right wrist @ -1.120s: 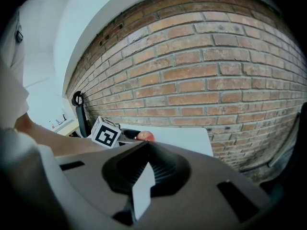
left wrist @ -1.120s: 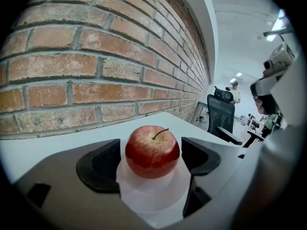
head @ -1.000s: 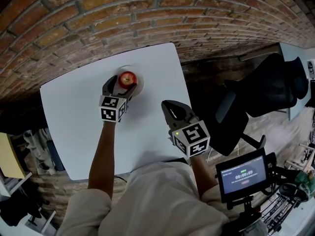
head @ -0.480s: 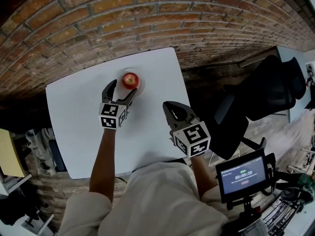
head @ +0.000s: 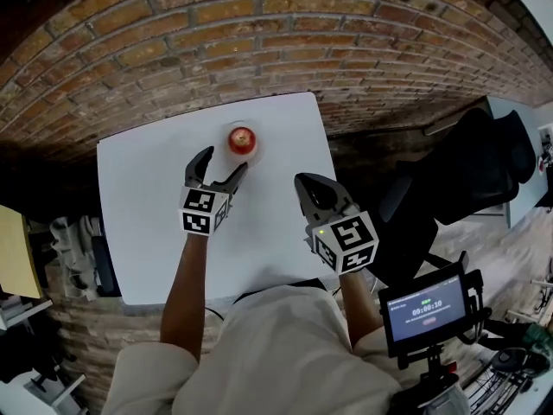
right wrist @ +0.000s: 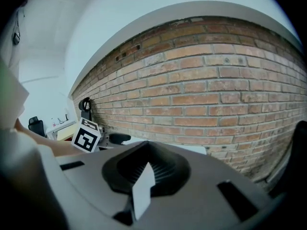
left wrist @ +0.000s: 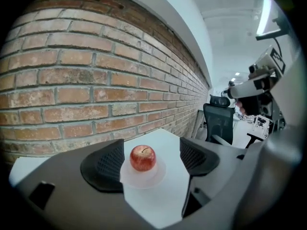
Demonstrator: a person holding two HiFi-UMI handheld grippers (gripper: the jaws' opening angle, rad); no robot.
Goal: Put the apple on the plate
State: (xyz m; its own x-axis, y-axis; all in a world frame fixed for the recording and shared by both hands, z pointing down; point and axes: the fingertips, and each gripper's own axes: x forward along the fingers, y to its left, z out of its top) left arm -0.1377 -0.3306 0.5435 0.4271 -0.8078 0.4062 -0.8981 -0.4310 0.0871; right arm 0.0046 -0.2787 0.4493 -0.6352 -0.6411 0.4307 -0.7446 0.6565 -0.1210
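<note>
Well, the only writing is on the small screen (head: 425, 308) at the lower right, its digits too small to read. The apple (head: 243, 138) sits on the white plate (left wrist: 152, 177), close to the table's (head: 147, 223) far edge by the brick wall (head: 259, 41). Bare tabletop lies all around. The left gripper (head: 223, 162) hovers just short of the apple, jaws wide apart and empty. The right gripper (head: 313, 188) hangs near the right edge, jaws together on nothing.

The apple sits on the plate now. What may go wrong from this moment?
1. The left gripper is open, its jaws pointing at the apple but apart from it; a forward slip could knock the round apple off the small plate.
2. The plate lies near the far edge of the table, so a knocked apple might roll off.
</note>
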